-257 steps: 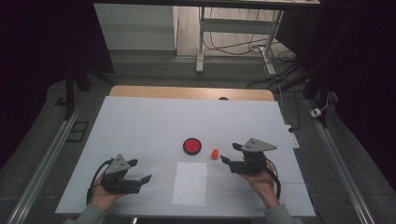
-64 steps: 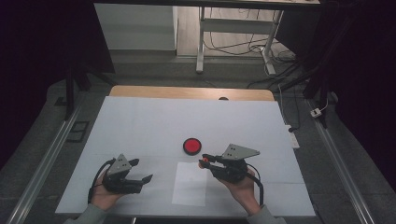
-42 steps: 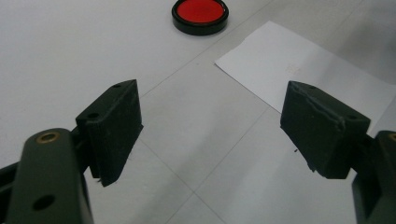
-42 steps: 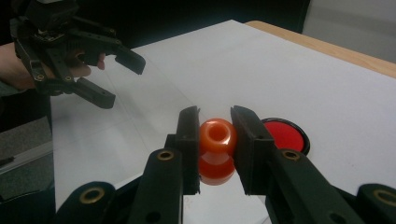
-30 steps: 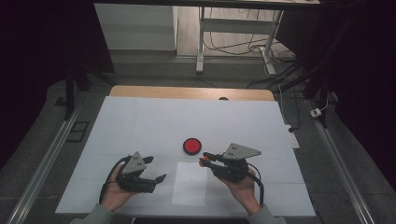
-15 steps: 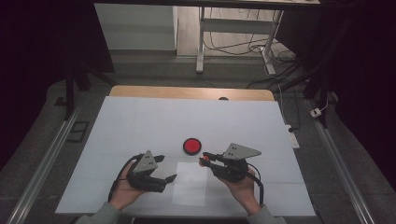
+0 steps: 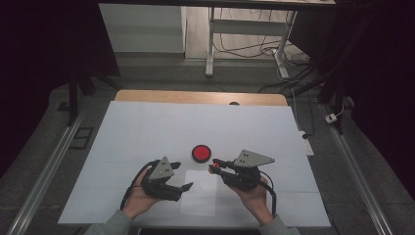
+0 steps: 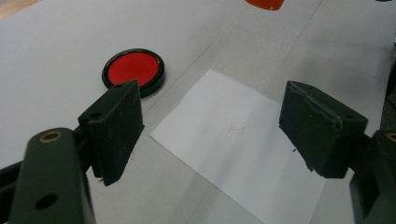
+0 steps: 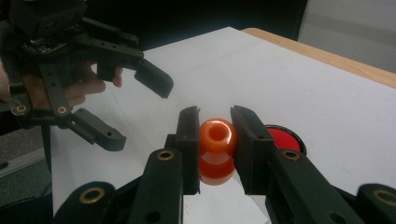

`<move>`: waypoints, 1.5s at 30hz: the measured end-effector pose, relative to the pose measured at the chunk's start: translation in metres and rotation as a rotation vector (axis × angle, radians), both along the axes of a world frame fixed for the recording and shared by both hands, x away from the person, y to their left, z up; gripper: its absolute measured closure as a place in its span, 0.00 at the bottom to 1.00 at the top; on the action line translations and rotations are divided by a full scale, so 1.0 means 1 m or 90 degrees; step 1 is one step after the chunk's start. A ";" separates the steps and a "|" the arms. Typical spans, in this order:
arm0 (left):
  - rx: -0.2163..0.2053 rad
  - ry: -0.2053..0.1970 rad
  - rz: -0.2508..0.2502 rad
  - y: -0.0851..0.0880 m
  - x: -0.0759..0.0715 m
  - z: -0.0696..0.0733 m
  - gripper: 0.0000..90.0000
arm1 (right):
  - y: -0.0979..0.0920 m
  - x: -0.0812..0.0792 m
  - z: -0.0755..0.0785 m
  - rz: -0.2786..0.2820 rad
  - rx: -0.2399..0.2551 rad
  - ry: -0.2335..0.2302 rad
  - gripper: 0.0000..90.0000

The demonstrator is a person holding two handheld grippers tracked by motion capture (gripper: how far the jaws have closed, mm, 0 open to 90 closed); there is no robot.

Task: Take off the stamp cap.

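Right now, right tongs clamped on an orange spool-shaped piece — held above the white worktop, just beside the red disc. Left tongs spread wide, empty — over the paper sheet.

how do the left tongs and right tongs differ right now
The left tongs stand wide open with nothing between them, over the white paper. The right tongs are shut on the orange stamp, holding it off the table near the red ink pad. Both are black two-jaw tools, each held in a hand.
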State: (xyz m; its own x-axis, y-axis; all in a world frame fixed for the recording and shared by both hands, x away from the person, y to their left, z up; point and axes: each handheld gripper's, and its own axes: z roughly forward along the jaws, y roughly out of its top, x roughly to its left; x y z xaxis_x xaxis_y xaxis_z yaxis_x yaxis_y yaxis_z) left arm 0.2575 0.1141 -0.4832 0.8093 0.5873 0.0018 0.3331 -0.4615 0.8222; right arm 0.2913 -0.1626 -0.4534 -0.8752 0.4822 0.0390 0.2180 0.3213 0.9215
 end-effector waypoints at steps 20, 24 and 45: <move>0.001 -0.002 -0.023 -0.021 0.005 0.003 0.25 | 0.002 0.000 -0.003 0.002 -0.005 0.004 0.80; 0.001 -0.004 -0.029 -0.025 0.006 0.003 0.26 | 0.003 0.000 -0.002 0.003 -0.004 0.001 0.80; 0.007 -0.001 -0.038 -0.046 0.015 0.000 0.29 | 0.004 0.000 -0.003 0.004 -0.010 0.003 0.80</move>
State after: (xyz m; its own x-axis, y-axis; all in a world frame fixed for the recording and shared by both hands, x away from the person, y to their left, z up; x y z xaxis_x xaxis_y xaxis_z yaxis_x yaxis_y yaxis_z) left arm 0.2725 0.0680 -0.4835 0.8426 0.5384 0.0091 0.3040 -0.4895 0.8173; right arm 0.2910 -0.1590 -0.4560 -0.8783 0.4768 0.0352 0.2195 0.3368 0.9156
